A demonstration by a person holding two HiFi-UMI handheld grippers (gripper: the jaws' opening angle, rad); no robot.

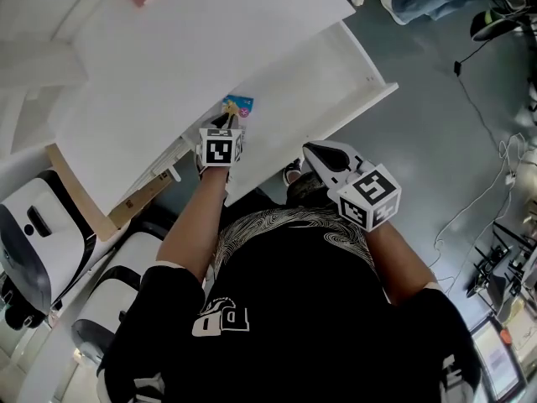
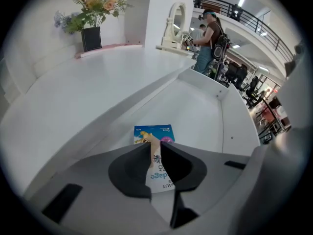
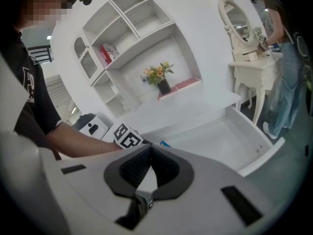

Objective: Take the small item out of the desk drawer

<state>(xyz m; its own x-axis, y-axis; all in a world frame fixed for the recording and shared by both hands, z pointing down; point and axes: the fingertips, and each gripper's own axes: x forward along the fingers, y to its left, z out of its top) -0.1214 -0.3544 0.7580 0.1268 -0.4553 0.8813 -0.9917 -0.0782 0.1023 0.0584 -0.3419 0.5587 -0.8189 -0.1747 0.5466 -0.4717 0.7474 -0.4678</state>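
A small flat packet (image 1: 239, 105), blue on top and white with print below, lies on the floor of the open white desk drawer (image 1: 319, 82) near its left end. My left gripper (image 1: 228, 124) points steeply down at it. In the left gripper view the packet (image 2: 154, 132) shows right under the tips of the left gripper (image 2: 155, 146), whose jaws stand a narrow slit apart and do not press on it. My right gripper (image 1: 309, 149) hangs in front of the drawer's front edge. Its tips meet in the right gripper view (image 3: 150, 148), with nothing between them.
The white desk top (image 1: 193, 65) overhangs the drawer's back. A vase of flowers (image 2: 91, 37) stands on a pink ledge behind it. A white appliance (image 1: 33, 233) sits to the left, cables (image 1: 495, 191) trail over the floor at the right, and a person (image 2: 208, 38) stands by a mirror table.
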